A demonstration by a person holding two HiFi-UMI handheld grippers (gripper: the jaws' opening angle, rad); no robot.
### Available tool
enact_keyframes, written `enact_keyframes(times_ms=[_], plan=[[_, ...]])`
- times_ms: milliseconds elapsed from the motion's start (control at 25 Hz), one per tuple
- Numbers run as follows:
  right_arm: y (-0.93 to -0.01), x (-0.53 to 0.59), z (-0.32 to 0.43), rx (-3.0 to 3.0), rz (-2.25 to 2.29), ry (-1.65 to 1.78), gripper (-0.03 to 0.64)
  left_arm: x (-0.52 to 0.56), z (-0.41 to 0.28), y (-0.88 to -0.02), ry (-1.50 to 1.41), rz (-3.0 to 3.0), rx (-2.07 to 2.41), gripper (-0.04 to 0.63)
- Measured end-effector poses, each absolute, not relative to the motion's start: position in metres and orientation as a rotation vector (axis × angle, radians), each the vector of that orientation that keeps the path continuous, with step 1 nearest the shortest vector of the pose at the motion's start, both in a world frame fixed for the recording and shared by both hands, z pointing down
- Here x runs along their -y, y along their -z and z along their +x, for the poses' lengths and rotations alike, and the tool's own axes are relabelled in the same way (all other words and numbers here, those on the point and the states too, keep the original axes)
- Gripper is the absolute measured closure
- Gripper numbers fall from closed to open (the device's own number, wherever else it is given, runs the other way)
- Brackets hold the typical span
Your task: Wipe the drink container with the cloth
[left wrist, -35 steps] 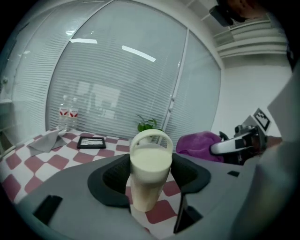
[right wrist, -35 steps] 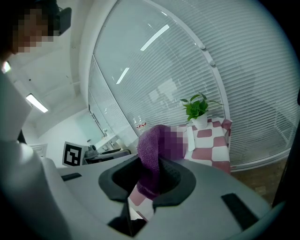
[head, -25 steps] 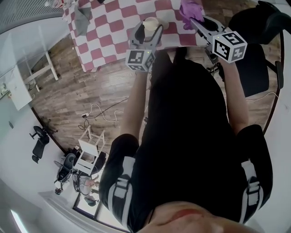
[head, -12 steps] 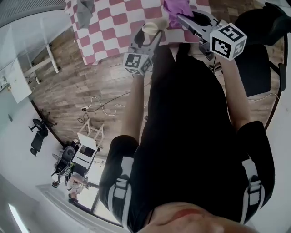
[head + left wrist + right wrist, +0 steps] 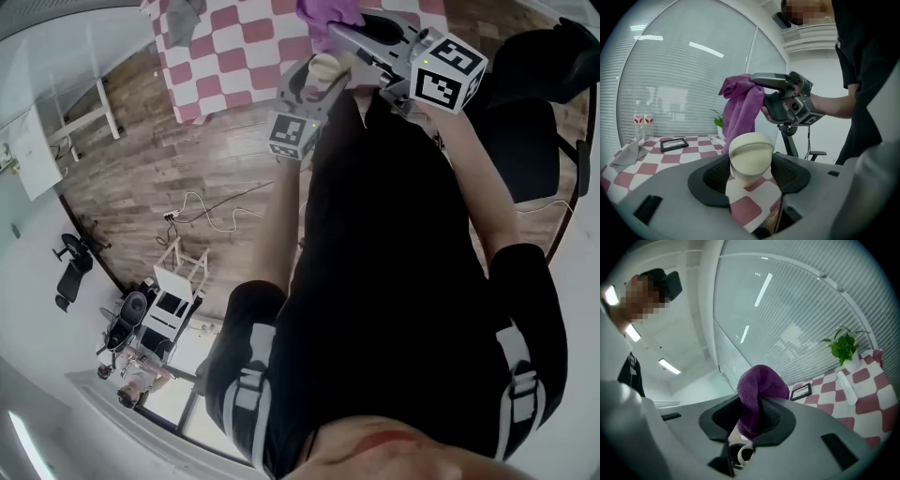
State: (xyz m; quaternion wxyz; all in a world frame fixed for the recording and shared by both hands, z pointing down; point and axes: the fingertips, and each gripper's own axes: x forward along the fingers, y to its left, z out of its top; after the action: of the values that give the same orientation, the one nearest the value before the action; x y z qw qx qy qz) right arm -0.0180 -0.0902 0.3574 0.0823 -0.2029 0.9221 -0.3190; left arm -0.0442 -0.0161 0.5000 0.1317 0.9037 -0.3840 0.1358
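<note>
Worktop: a red-and-white checkered worktop point(image 5: 670, 157) fills the left of the left tool view. In the head view it lies at the top point(image 5: 225, 47), beyond a wood-plank floor point(image 5: 187, 169).
Far left: we see a crumpled grey rag point(image 5: 628, 152) lying on the checks. Two clear plastic bottles point(image 5: 642, 125) stand upright behind it, and a flat black-framed rectangle point(image 5: 674, 144) lies just to their right.
Plant: a small green potted plant point(image 5: 719, 123) stands at the back of the worktop, partly hidden by the cloth. The right tool view shows it too point(image 5: 843, 348).
Left tool: the left tool point(image 5: 317, 80) point(image 5: 751, 174) has its jaws wide and clamped on the container, one pad on each side of its body.
Container: the cream round-capped drink container point(image 5: 751, 152) point(image 5: 323, 67) sits roughly upright in that grip, over the near edge of the worktop, with checks showing below its base.
Cloth: the purple terry cloth point(image 5: 740, 112) point(image 5: 323, 11) point(image 5: 759, 397) hangs just behind and above the container's cap. We cannot tell whether they touch.
Right tool: the right tool point(image 5: 342, 33) point(image 5: 757, 84) point(image 5: 755, 414) has its jaws closed on a fold of the cloth, which bunches up above the pads.
</note>
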Motion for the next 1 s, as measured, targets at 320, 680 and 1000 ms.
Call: enact_keyframes(times_ms=[320, 680, 1000], plan=[[-0.442, 0.067, -0.051, -3.039, -0.569, 1.108, 0.524, 0.014, -0.045, -0.502, -0.419, 2.641, 1.112, 0.302], [-0.513, 0.086, -0.022, -3.012, -0.726, 1.335, 0.526, 0.016, -0.049, -0.501, -0.388, 2.628, 1.117, 0.302], [-0.568, 0.098, 0.010, -3.075, -0.963, 1.346, 0.525, 0.016, -0.050, -0.501, -0.382, 2.618, 1.114, 0.302]])
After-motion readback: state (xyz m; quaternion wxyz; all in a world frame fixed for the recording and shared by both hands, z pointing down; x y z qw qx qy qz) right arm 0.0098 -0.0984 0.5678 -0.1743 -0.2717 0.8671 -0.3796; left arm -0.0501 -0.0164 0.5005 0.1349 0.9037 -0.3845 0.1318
